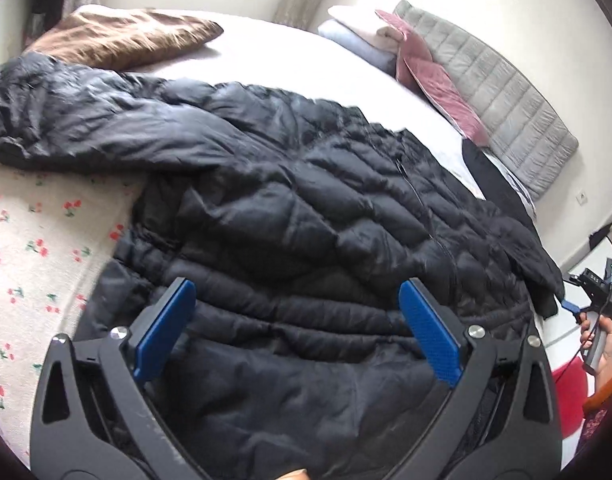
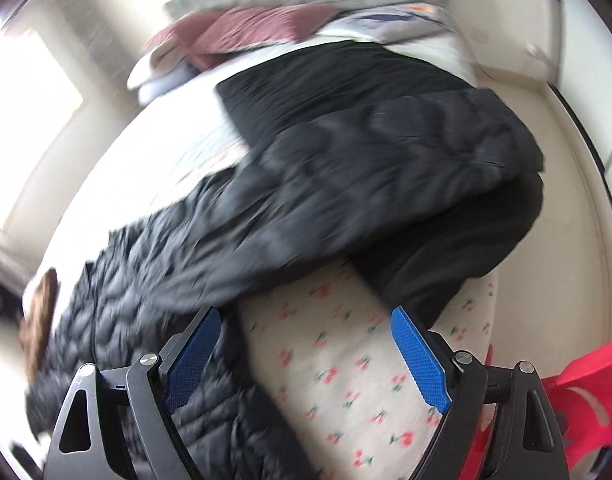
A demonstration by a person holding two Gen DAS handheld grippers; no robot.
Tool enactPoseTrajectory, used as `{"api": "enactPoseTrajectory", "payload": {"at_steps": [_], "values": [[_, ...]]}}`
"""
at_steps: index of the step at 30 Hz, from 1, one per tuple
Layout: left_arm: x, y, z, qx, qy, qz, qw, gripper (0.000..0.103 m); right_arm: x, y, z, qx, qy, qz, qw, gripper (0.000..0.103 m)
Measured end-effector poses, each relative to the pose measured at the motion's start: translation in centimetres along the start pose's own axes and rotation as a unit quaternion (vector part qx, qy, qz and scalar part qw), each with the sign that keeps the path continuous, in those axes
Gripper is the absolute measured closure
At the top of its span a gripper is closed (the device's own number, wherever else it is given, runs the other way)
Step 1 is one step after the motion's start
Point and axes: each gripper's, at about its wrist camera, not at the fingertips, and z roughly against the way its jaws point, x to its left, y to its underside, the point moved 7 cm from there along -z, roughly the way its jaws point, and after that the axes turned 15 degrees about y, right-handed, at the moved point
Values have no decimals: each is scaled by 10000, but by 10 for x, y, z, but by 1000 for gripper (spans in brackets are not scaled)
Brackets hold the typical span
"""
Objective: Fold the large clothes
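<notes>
A large black quilted puffer jacket [image 1: 298, 208] lies spread on the bed, one sleeve [image 1: 66, 120] stretched toward the far left. My left gripper [image 1: 298, 300] hovers over the jacket's lower body, blue pads wide apart, nothing between them. In the blurred right wrist view the same jacket [image 2: 345, 184] lies across the bed with a sleeve folded over it. My right gripper [image 2: 306, 332] is open above the floral sheet [image 2: 345, 380], its left finger [image 2: 194, 356] over the jacket's edge. The right gripper [image 1: 569, 306] also shows at the right edge of the left view, held by a hand.
A brown pillow [image 1: 122, 36] lies at the far left of the bed. Folded light clothes [image 1: 361, 28] and a pink cushion [image 1: 437, 76] lean by a grey quilted headboard [image 1: 497, 92]. A flat black garment [image 2: 337, 76] lies beyond the jacket. Something red [image 2: 585, 400] sits beside the bed.
</notes>
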Motion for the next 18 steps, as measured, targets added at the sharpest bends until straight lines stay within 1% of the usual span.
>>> {"api": "enactPoseTrajectory", "payload": {"at_steps": [3,6,10,15,16,18], "values": [[-2,-3,1,-86,30,-67,9999,1,-18,-14,-17,81,-37,-545,9985,14],[-1,-5,0,-104,-43,-121,9999,1,-29,-25,-33,81,-74,-924,9957,15],[2,-6,-2,-109,-106,-135,9998,1,-43,-41,-49,12,-313,-1566,9872,15],[6,-8,-3,-147,-162,-124,9997,1,-56,-59,-57,-172,-289,-1952,9802,16],[7,-9,-4,-148,-158,-116,9997,1,-58,-62,-59,-203,-229,-2003,9792,19],[9,-9,-4,-148,-165,-104,9997,1,-62,-70,-63,-230,-88,-2074,9779,29]]}}
